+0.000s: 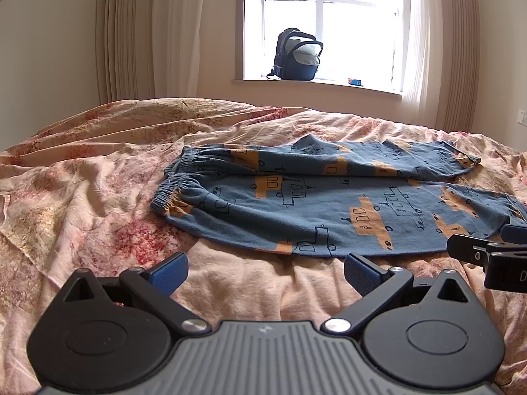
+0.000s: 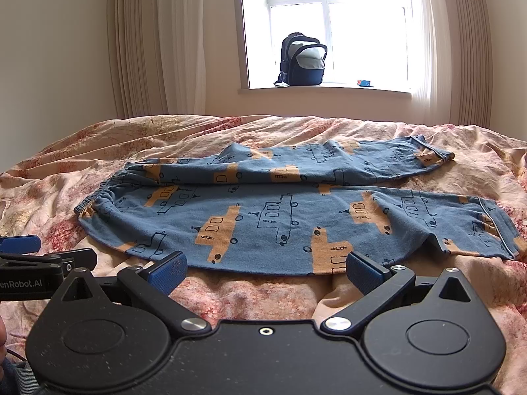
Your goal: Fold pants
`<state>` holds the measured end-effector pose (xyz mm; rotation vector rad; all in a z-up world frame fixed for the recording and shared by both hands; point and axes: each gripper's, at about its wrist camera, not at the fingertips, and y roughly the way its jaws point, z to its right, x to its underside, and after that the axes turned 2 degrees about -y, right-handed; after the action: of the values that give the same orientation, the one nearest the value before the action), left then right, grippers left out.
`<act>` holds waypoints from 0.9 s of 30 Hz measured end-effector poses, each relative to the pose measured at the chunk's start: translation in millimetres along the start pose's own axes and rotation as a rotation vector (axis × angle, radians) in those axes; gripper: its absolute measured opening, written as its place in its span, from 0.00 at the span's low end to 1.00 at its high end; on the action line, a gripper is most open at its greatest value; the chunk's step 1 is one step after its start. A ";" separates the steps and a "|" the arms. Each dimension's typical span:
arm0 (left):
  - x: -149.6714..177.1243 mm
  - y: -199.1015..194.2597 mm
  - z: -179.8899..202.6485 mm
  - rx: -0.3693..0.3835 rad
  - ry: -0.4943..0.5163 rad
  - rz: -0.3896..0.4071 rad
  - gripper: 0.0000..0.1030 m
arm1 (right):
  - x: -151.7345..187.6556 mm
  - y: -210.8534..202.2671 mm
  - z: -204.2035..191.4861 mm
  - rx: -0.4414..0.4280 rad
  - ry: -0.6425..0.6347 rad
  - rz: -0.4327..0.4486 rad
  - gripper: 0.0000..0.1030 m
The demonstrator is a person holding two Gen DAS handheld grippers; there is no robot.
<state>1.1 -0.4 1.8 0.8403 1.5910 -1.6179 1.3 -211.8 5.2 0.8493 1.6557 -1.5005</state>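
Blue pants with orange vehicle prints lie flat on the bed, waistband to the left, both legs running right, side by side. They also show in the right wrist view. My left gripper is open and empty, just short of the pants' near edge. My right gripper is open and empty at the near edge of the front leg. The right gripper's tip shows at the right edge of the left wrist view. The left gripper's tip shows at the left edge of the right wrist view.
The bed has a wrinkled pink floral cover. A dark backpack stands on the windowsill behind the bed, with a small blue and red object to its right. Curtains hang on both sides of the window.
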 end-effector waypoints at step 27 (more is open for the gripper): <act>2.3 0.5 0.0 0.000 0.003 0.000 1.00 | -0.4 0.0 1.6 -0.006 0.000 -0.003 1.00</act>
<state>0.2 -0.5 -0.3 0.8433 1.5933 -1.6181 1.7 -213.4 5.5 0.8436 1.6611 -1.4963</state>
